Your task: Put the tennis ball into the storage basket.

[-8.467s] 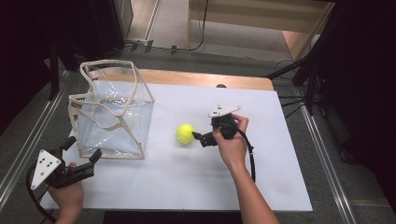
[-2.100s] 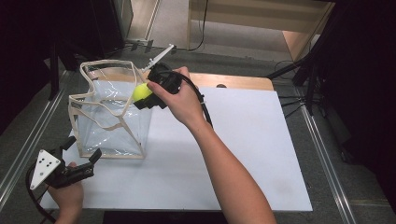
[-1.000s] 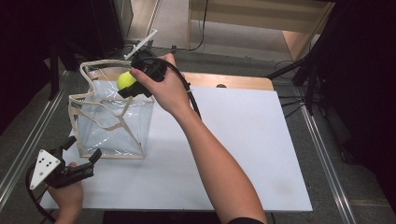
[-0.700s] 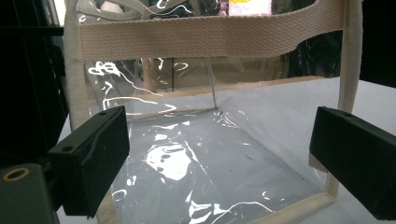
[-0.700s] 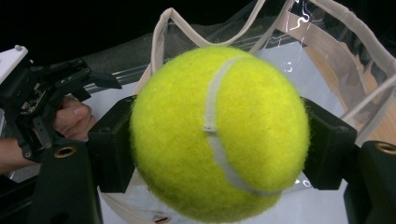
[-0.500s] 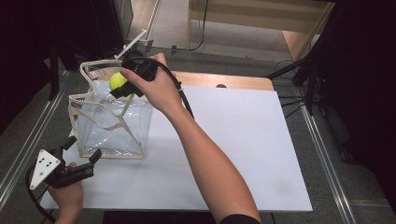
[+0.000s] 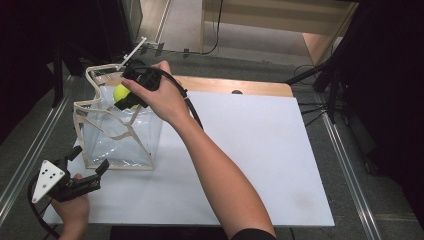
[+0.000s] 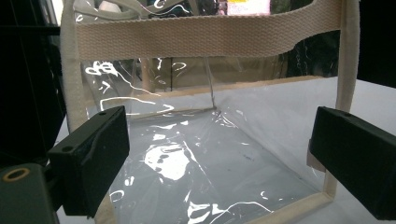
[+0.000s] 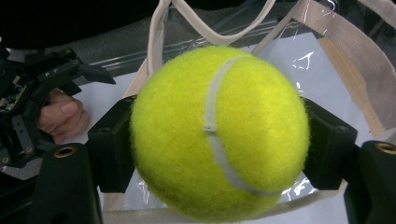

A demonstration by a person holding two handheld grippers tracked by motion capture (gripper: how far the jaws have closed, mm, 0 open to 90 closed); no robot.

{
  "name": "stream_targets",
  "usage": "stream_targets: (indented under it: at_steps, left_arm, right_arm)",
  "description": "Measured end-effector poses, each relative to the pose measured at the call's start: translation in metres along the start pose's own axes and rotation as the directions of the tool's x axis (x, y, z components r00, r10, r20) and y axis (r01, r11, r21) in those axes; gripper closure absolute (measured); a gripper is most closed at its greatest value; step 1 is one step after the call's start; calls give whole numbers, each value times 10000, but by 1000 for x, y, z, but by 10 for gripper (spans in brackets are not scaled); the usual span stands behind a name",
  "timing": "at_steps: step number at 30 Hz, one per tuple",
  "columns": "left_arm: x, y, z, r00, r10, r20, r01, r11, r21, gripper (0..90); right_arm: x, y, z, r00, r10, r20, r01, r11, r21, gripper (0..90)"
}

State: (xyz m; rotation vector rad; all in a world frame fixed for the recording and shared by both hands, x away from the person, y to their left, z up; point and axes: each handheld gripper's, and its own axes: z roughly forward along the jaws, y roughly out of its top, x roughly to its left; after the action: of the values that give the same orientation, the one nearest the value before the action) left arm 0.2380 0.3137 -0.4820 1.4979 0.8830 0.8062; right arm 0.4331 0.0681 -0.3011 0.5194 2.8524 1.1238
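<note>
The counter (image 7: pixel 260 150) was topped by a white sheet, with a strip of bare wood along its far edge. A clear plastic bag (image 7: pixel 120 135) with cream webbing trim stood upright near its left edge, seemingly on the sheet's far left corner.

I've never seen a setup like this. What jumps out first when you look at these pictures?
The bright yellow tennis ball catches the eye at once, clamped between the black jaws of the right gripper and held over the open top of a clear plastic bag with cream fabric trim at the table's left. Near the front left corner, the left gripper hangs with its jaws apart, pointing at the bag's side without touching it.
</note>
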Motion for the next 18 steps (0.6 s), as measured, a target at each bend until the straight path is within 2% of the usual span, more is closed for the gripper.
stream_targets:
  at_steps: [7,9,10,12,13,14,18]
  left_arm:
    - [0,0,0,10000,-31,-3,31,10000,-20,54]
    - [0,0,0,10000,-41,-17,41,10000,-19,53]
    - [0,0,0,10000,-24,-11,24,10000,-13,54]
    - [0,0,0,10000,16,-31,-16,10000,25,54]
    - [0,0,0,10000,23,-32,-23,10000,32,54]
    - [0,0,0,10000,19,-22,-19,10000,11,54]
    - [0,0,0,10000,23,-21,-23,10000,20,53]
  right_arm:
    - [4,-4,2,9996,-291,-67,294,9989,356,232]
    - [6,-6,0,9990,-395,-206,405,9980,482,160]
    - [6,-7,-1,9983,-389,-423,407,9983,420,146]
    - [7,-8,-6,9987,-354,-353,362,9991,208,129]
    - [7,-8,-8,9981,-357,-497,364,9992,143,92]
    - [8,-9,-10,9977,-342,-584,347,9994,70,92]
    - [11,-12,-17,9990,-271,-343,265,9995,-164,91]
